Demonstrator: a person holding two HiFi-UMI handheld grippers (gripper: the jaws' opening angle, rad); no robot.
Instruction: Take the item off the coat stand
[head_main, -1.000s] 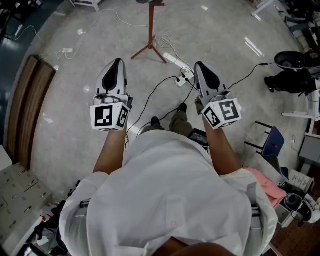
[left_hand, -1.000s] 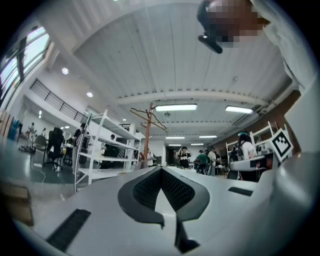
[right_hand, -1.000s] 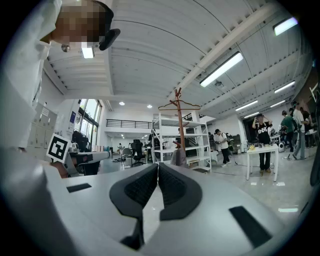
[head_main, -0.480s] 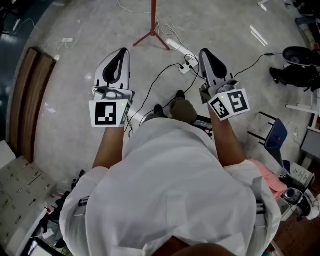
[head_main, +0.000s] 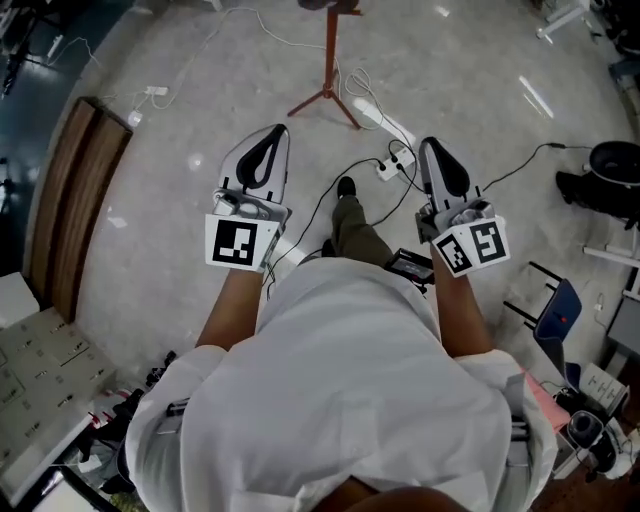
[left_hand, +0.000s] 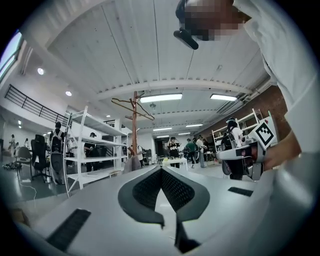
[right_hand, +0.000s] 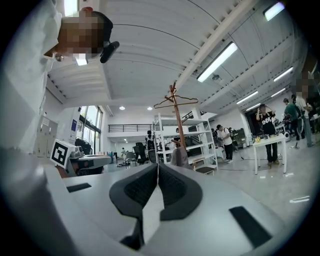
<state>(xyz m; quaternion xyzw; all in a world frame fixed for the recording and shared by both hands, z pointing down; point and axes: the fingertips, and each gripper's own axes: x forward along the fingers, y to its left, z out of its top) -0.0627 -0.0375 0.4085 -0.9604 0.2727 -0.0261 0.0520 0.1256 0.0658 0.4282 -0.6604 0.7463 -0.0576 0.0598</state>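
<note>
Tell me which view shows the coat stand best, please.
The right gripper view: the stand appears upright and clear against the bright ceiling, from its hangers down to a grey item low by the pole. The left gripper view shows much the same. The head view shows only the lower pole and feet, from above.

A reddish-brown tripod coat stand (head_main: 329, 60) stands upright at the top centre. A grey item (right_hand: 179, 156) hangs against its pole.

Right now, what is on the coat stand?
A bare hanger sits across the top of the wooden coat stand, and a grey item hangs lower on its pole. The right gripper covers that item's lower end, so its full shape can't be seen.
</note>
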